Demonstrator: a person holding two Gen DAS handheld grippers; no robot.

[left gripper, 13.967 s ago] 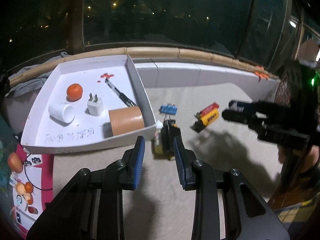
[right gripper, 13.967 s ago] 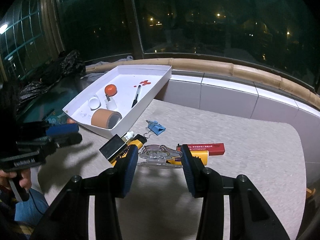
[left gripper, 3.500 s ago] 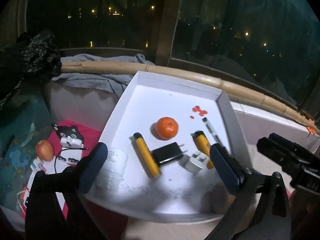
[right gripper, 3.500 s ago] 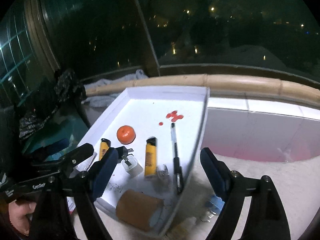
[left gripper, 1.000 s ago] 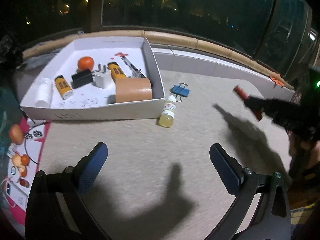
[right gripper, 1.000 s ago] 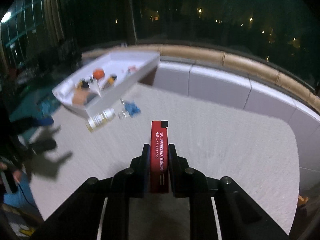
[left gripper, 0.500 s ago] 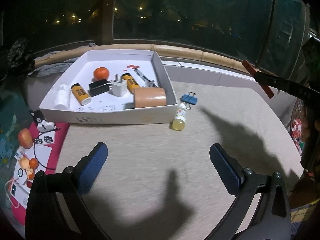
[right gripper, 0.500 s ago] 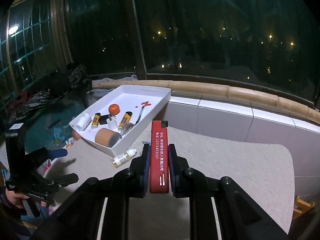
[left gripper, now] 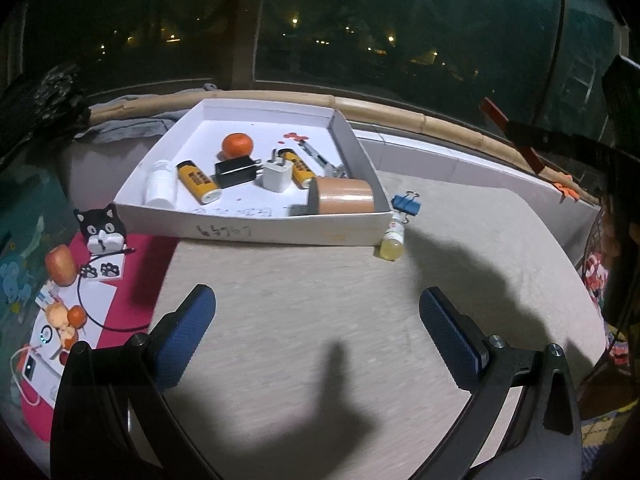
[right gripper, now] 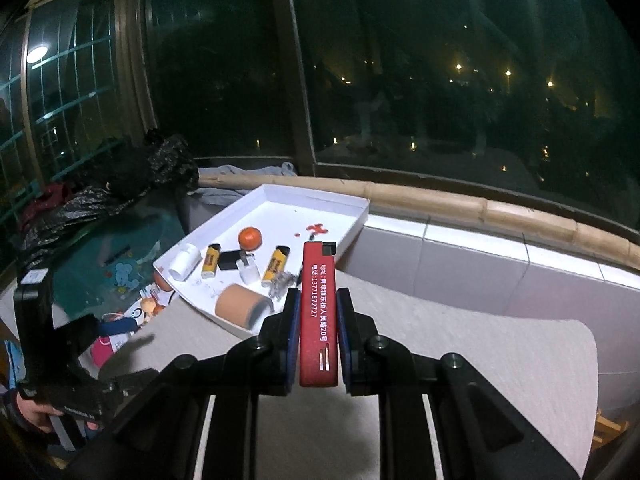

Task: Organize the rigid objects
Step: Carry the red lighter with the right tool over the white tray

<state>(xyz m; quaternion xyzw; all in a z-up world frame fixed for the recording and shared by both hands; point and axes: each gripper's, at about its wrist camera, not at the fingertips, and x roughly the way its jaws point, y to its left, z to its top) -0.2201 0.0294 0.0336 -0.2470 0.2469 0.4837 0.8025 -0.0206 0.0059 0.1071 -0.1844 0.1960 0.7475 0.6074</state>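
My right gripper [right gripper: 318,300] is shut on a red lighter [right gripper: 319,304] with white print, held up in the air and pointing toward the white tray [right gripper: 362,216]. From the left wrist view the same red lighter [left gripper: 516,140] shows at the far right, high above the table. The white tray [left gripper: 280,232] holds an orange [left gripper: 237,145], two yellow lighters [left gripper: 198,181], a black plug, a white plug [left gripper: 276,175], a white bottle, a pen and a brown tape roll [left gripper: 344,201]. My left gripper [left gripper: 316,332] stands wide open over bare table, with nothing between its fingers.
A small yellow liquid bottle [left gripper: 392,240] and a blue binder clip [left gripper: 407,205] lie just right of the tray. A red mat [left gripper: 136,280] with a cat figure, cable and fruit sits at the left. A bamboo rail [right gripper: 480,210] and dark windows bound the far side.
The right gripper has risen with the red lighter and swung toward the tray. The left gripper has drifted sideways, so the tray now sits nearer the middle of its view.
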